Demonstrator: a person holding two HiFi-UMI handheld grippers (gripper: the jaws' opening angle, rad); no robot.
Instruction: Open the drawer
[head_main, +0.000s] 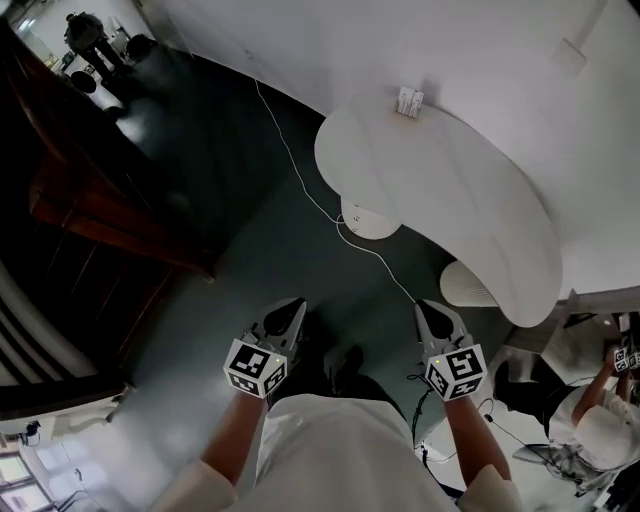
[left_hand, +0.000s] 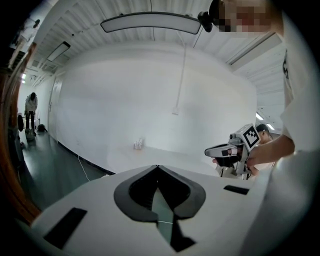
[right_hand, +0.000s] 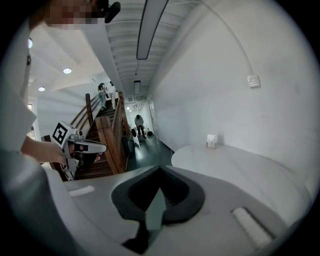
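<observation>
A white wall (head_main: 300, 40) and a dark green floor (head_main: 250, 250) fill the space ahead of two handheld grippers. A long, curved white table (head_main: 450, 190) stands against the wall, ahead of the right gripper (head_main: 423, 306) and reaching off to its right, with a round white base (head_main: 372, 222) under its near end. A dark wooden staircase (head_main: 100, 215) rises well off to the left of the left gripper (head_main: 296, 305). The grippers are held low and side by side, apart from each other, in front of the person's white top (head_main: 340, 450). Each points forward and slightly down, jaws closed tip to tip with nothing between them. Each carries a cube (head_main: 255, 368) of black-and-white square markers, which show patterns rather than letters. A thin white cable (head_main: 300, 180) trails across the floor from the wall, past the base, toward the right gripper. A small white holder (head_main: 409, 101) sits at the table's far edge, its print too small to read. The drawer cannot be made out in any view.
</observation>
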